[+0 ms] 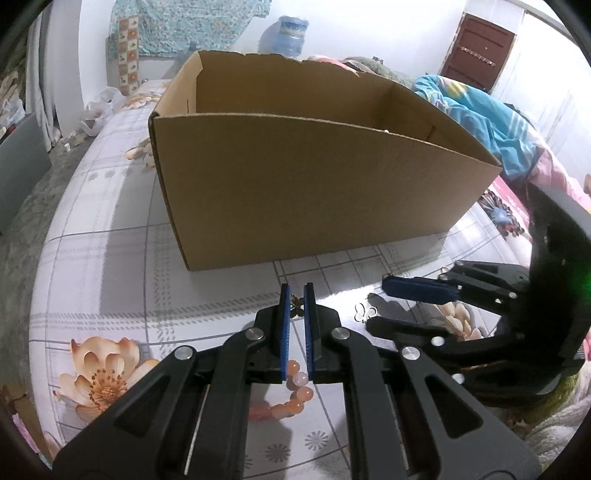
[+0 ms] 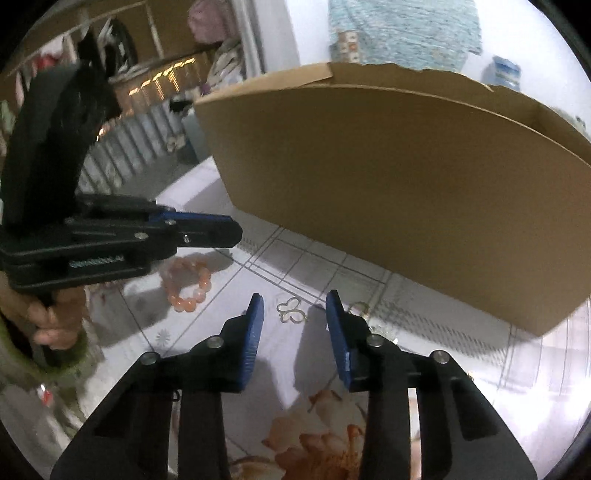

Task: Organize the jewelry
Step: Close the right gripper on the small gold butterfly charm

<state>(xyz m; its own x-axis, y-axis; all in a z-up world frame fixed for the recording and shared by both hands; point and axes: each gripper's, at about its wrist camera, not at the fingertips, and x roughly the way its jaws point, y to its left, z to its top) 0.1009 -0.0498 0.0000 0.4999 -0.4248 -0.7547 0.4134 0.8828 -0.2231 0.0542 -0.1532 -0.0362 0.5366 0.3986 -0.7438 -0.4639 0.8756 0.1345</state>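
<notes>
An open cardboard box (image 1: 295,177) stands on the flowered tablecloth; it also shows in the right wrist view (image 2: 406,184). A peach bead bracelet (image 1: 291,398) lies on the cloth under my left gripper (image 1: 297,295), whose jaws are nearly closed with nothing between them; the bracelet also shows in the right wrist view (image 2: 188,282). A small dark butterfly charm (image 1: 295,305) lies just past the left fingertips. My right gripper (image 2: 295,306) is open over a gold butterfly charm (image 2: 291,310), which also shows in the left wrist view (image 1: 364,313). More small jewelry (image 2: 360,306) lies by the right finger.
The tablecloth (image 1: 110,258) covers a table with its edge at the left. A blue blanket (image 1: 480,122) lies behind the box at the right. A water bottle (image 1: 291,35) stands far back. The left gripper appears in the right wrist view (image 2: 207,229).
</notes>
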